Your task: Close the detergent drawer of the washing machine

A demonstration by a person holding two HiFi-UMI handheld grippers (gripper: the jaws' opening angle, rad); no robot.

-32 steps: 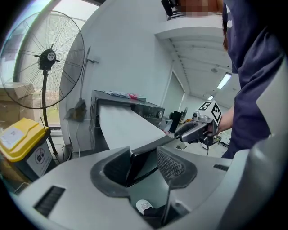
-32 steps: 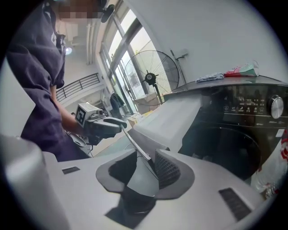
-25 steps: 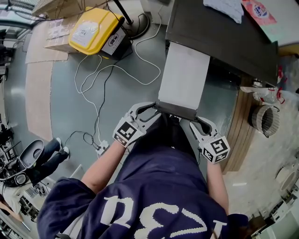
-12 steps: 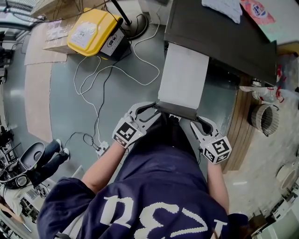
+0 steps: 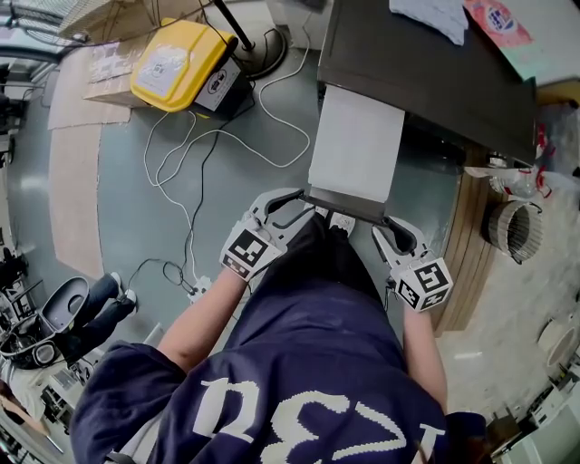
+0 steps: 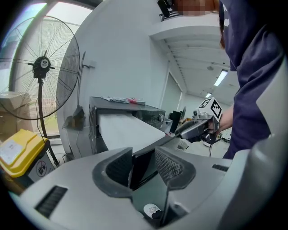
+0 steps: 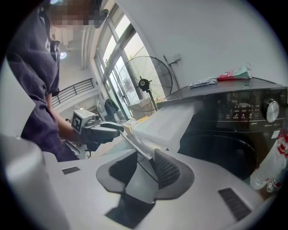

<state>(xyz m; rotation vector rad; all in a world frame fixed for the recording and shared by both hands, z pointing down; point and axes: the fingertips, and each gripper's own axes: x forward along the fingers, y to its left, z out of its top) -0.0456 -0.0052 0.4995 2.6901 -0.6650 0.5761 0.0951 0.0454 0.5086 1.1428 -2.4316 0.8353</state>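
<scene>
The washing machine (image 5: 426, 77) is dark, and its long white detergent drawer (image 5: 355, 145) stands pulled far out toward me. Its dark front panel (image 5: 349, 210) is gripped at both ends. My left gripper (image 5: 304, 204) is shut on the left end; in the left gripper view the panel (image 6: 141, 161) fills the gap between the pads of the left gripper (image 6: 143, 164). My right gripper (image 5: 388, 227) is shut on the right end, and the panel's thin edge (image 7: 137, 148) runs between the jaws of the right gripper (image 7: 144, 168). Each gripper view shows the other gripper across the panel.
A yellow case (image 5: 177, 59) and loose white cables (image 5: 208, 136) lie on the floor to the left. A standing fan (image 6: 42, 63) is behind them. A cloth (image 5: 435, 16) lies on the machine's top. A ribbed hose (image 5: 512, 231) and a wooden board (image 5: 467, 245) are at the right.
Both grippers and the drawer's front panel have shifted a little toward the machine. The visible white length of the drawer is slightly shorter.
</scene>
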